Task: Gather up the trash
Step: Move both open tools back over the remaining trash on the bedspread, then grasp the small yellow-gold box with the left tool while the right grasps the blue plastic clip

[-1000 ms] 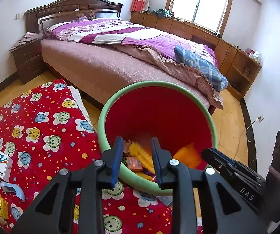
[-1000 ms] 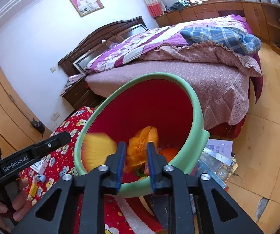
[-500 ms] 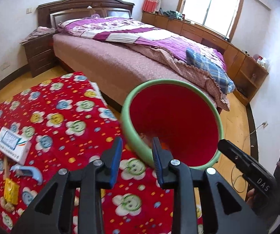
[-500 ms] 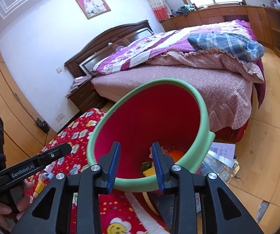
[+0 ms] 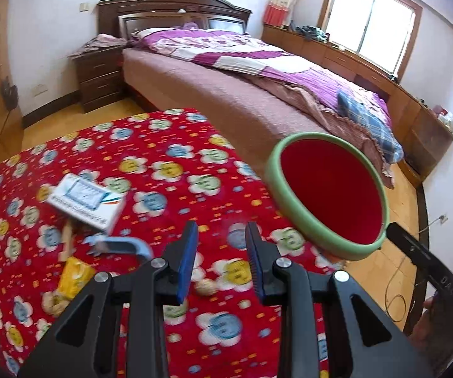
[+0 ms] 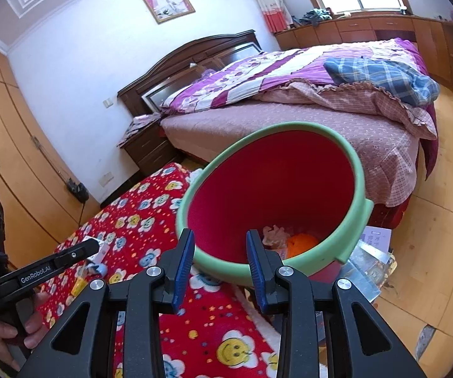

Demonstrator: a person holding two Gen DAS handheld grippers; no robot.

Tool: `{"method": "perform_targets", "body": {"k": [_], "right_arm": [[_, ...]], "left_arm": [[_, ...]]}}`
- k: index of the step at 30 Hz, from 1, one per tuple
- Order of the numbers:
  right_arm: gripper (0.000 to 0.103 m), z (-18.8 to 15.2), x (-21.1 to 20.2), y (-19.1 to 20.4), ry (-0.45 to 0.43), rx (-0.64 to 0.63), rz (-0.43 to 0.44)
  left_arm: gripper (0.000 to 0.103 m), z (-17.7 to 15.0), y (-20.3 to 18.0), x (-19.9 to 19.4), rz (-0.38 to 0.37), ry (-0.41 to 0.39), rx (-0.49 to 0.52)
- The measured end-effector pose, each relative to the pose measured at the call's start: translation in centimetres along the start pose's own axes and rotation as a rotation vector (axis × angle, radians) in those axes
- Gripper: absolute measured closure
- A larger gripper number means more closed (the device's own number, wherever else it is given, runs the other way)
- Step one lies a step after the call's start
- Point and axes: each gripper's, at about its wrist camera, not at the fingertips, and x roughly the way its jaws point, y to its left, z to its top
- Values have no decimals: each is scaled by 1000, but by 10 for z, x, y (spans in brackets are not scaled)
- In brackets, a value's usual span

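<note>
The red bin with a green rim [image 5: 276, 186] stands tilted at the right edge of the red smiley blanket [image 5: 163, 170]. My left gripper [image 5: 220, 230] hovers open and empty over the blanket. Left of it lie a white box [image 5: 84, 201], a blue clip [image 5: 122, 247], a yellow packet [image 5: 75, 275] and a small round nut [image 5: 206, 286]. My right gripper [image 6: 220, 239] is open and empty just before the bin's rim [image 6: 360, 189]. An orange scrap [image 6: 302, 242] and pale paper lie inside the bin.
A bed [image 5: 226, 94] with a purple quilt runs behind the blanket, with a dark nightstand [image 5: 100, 75] at its head. Magazines [image 6: 368, 258] lie on the wooden floor beside the bin. A hand [image 6: 21, 330] holds the left gripper's handle.
My right gripper let go of the orange scrap, which now lies in the bin, and drew back with wider jaws. My left gripper swung left from over the bin to the litter on the blanket.
</note>
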Motion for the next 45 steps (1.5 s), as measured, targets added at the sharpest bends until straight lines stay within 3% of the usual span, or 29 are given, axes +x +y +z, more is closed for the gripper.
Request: {"method": "perform_targets", "body": {"k": [18,29,31,35,45], "right_arm": [[68,-18,8,44,52,-63,14],[68,-28,21,67,104,-101,29],[68,-29,24,71,113,-106,31],[68,-30,28,78,125,-116,34],[68,-32,49,110,164,-191,68]], "left_arm": [[72,-35,103,2,193,99,-92],[72,-45,119,9,215,99,-109],[69,-45,122,11,210,102,-116],[69,-51,130,19,187,141,-162],[77,-52,141,4,149,73,-193]]}}
